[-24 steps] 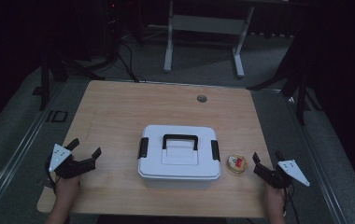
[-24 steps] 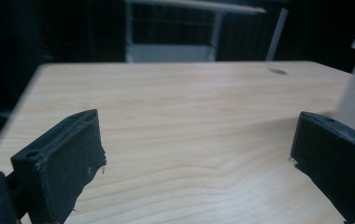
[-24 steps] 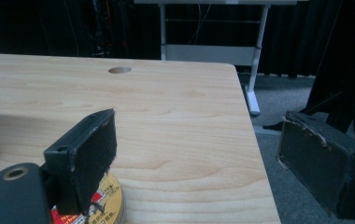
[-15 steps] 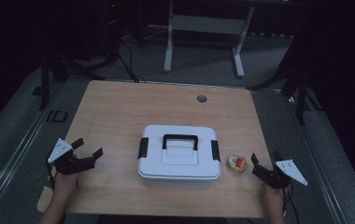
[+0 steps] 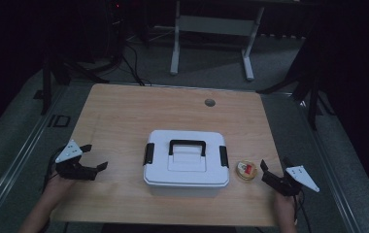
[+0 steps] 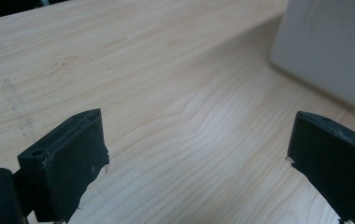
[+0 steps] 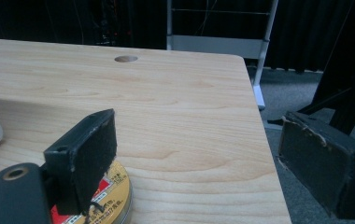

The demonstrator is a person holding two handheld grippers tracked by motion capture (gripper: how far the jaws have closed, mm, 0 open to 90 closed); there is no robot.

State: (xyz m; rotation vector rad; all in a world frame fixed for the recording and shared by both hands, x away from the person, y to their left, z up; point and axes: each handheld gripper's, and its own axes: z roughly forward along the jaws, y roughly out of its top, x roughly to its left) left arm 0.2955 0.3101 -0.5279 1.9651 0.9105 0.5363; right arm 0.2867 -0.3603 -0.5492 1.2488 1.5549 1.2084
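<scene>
White plastic makes up the one box, which sits on the wooden surface between the two sets of fingers, well apart from the left fingers and nearer the right fingers. It looks rigid, smooth and rather slippery, probably light unless filled. One black handle lies folded on its lid, and that seems the surest place to grip. Two black latches, one at each end, would likely need flipping first to open it.

One small round tin with a gold rim and a red label lies just beside the right fingers, partly behind the nearer finger in the right gripper view. It looks hard and light, best pinched across its rim.

Both sets of fingers are spread wide with nothing between them; the left fingers hover over bare wood.
</scene>
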